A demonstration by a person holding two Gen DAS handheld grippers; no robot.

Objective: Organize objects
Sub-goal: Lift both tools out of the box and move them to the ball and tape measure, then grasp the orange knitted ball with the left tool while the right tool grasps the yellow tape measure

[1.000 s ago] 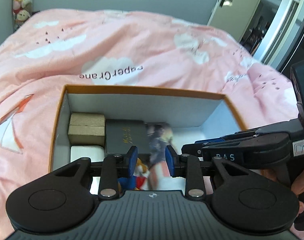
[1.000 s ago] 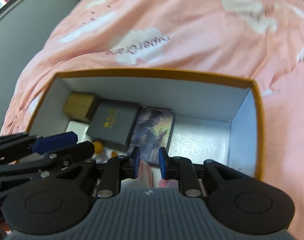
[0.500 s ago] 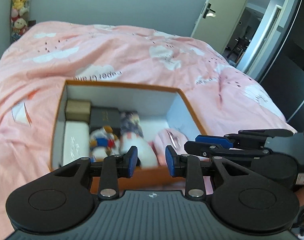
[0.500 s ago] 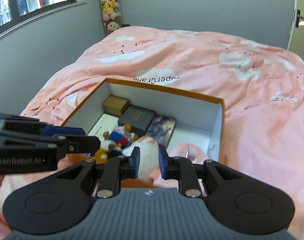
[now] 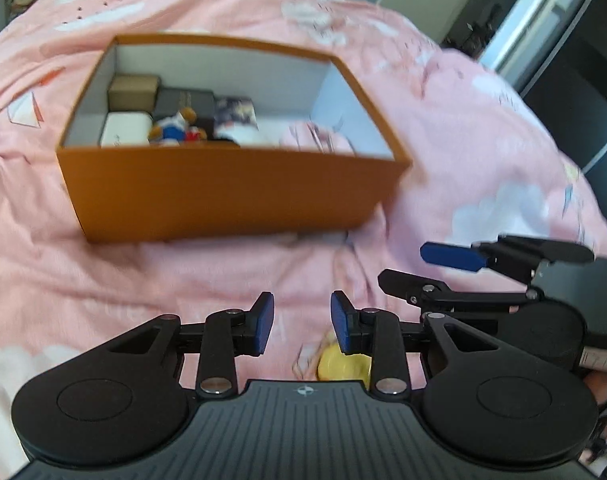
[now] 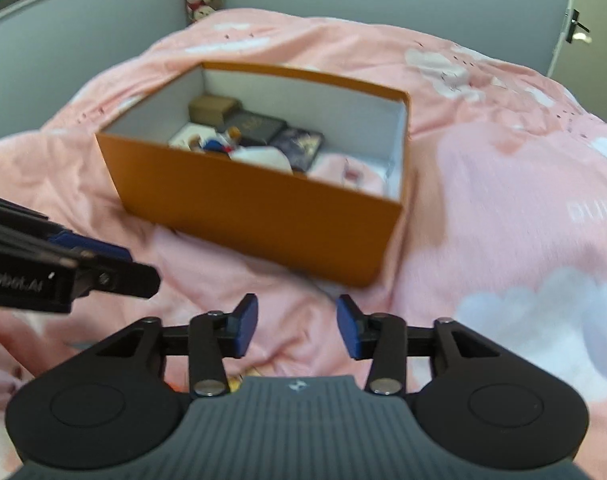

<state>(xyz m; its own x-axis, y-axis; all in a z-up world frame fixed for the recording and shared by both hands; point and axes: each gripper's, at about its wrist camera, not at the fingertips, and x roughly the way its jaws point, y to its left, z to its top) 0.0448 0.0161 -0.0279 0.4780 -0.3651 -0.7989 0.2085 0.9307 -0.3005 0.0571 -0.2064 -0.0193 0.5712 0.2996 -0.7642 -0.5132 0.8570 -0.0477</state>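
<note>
While both grippers hang empty with jaws apart, left gripper (image 5: 298,328) beside right gripper (image 6: 298,331), the orange box (image 5: 231,196) sits mid-bed on the pink bedspread (image 6: 503,168), its long axis crosswise, holding small boxes and toys.

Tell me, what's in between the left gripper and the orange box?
Only pink bedspread: in the left wrist view the stretch from the open left gripper to the orange box is bare. A yellow thing lies nearer, under its right finger.

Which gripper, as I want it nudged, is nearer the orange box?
Right, slightly. The right gripper sits short of the orange box's near corner; the left gripper hangs farther back, facing its long wall.
</note>
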